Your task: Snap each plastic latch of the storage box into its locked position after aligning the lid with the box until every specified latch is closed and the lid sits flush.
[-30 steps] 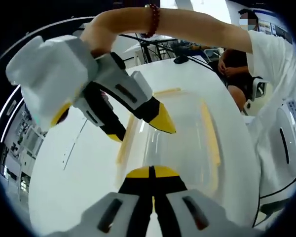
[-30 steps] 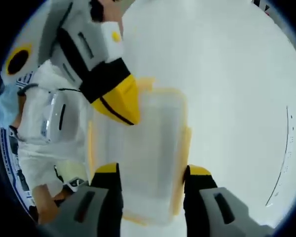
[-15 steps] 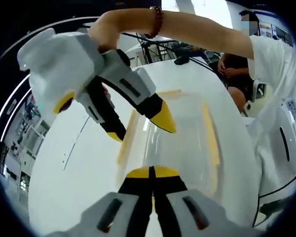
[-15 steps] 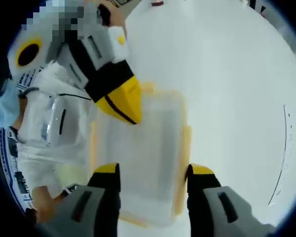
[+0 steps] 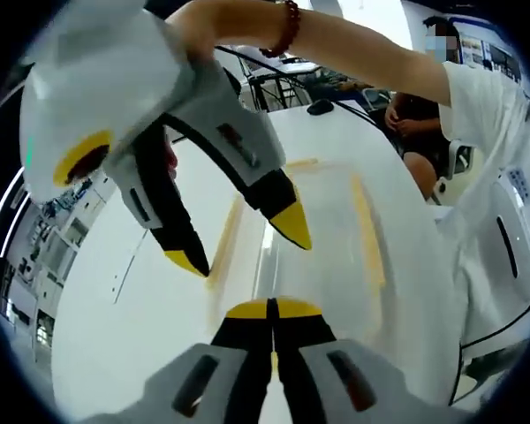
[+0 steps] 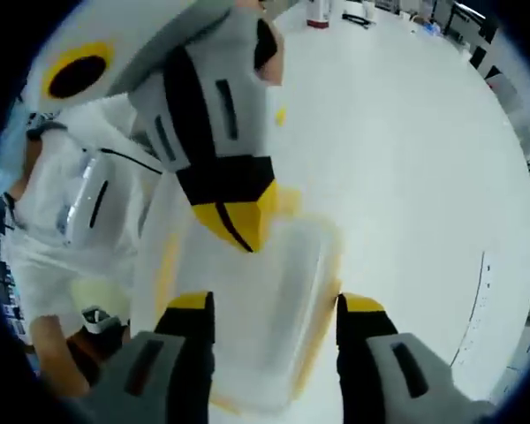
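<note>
The clear storage box (image 5: 322,238) with its yellow latches (image 5: 368,231) lies on the white counter (image 5: 141,309), just beyond both tools. The left hand-held gripper (image 5: 271,306) has its yellow tips pressed together at the box's near end. The right hand-held gripper (image 6: 269,305) stands spread wide, one jaw to each side of the box (blurred here), above the lid (image 6: 274,291). A person's arm (image 5: 353,49) reaches across the far side

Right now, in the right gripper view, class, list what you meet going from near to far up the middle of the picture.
The right tool with its open tips, the clear storage box, the left tool with tips together, the white table.
</note>
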`<state>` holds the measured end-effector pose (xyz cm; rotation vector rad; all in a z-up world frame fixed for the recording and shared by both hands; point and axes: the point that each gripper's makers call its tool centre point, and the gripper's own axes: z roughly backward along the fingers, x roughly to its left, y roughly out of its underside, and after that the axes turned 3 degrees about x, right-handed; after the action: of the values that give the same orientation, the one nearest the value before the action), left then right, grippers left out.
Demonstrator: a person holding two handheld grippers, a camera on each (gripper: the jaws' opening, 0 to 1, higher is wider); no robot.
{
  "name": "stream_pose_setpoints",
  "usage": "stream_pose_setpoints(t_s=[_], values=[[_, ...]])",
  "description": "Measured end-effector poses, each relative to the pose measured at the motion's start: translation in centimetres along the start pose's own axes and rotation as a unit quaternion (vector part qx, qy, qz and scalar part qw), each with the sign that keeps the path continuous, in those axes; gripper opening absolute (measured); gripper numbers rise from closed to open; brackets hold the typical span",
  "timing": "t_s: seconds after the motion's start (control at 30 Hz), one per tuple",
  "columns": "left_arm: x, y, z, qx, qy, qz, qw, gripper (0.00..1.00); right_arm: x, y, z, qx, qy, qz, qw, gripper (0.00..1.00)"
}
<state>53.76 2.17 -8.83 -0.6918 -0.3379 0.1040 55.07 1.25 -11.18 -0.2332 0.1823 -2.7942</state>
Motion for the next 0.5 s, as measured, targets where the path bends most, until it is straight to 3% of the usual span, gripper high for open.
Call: stream_pose_setpoints(t_s=[0.07,0.2,0.27,0.5], values=[[-0.01,0.01,0.03,-0.002,-0.003,0.004,1.0000,0.00,-0.32,0.16,0.24,0.001,-0.002,-0.013,0.9999,0.55],[-0.06,0.07,-0.02,-0.010,-0.006,0.002,0.9999,0.00,-0.16,0.93,-0.23,0.000,-0.035,-0.096,0.9948,0.56],[0.10,0.10,-0.07,-0.017,-0.002,0.019,0.9997,0.00,-0.37,0.86,-0.22,-0.013,-0.038,-0.072,0.9966,0.55],[0.10,-0.13,-0.31,-0.036,0.003,0.019,0.9992,0.00,-0.33,0.62,-0.38,-0.008,-0.035,-0.069,0.9970,0.53]])
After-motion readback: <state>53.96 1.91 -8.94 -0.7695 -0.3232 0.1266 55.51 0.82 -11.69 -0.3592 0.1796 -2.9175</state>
